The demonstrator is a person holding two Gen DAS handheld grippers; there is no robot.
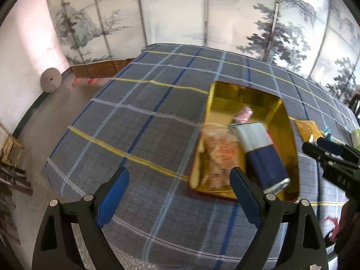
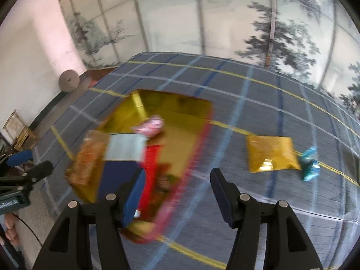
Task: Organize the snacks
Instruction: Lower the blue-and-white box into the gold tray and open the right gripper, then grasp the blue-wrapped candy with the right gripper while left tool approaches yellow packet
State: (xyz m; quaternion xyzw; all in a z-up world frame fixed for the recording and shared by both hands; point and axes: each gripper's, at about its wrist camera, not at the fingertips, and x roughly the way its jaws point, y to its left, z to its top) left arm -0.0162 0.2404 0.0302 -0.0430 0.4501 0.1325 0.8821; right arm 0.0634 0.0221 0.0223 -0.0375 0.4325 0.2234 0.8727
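A gold tin box with a red outside lies on the plaid tablecloth. In it are a clear bag of orange-brown snacks, a blue and silver packet, a pink wrapped sweet and a red pack. My left gripper is open and empty, left of the box's near end. My right gripper is open and empty over the box's near right rim. A gold packet and a blue wrapped sweet lie right of the box.
The right gripper's body shows at the right edge of the left wrist view. The left gripper shows at the left edge of the right wrist view. A painted screen stands behind the table. A round stone leans on the wall.
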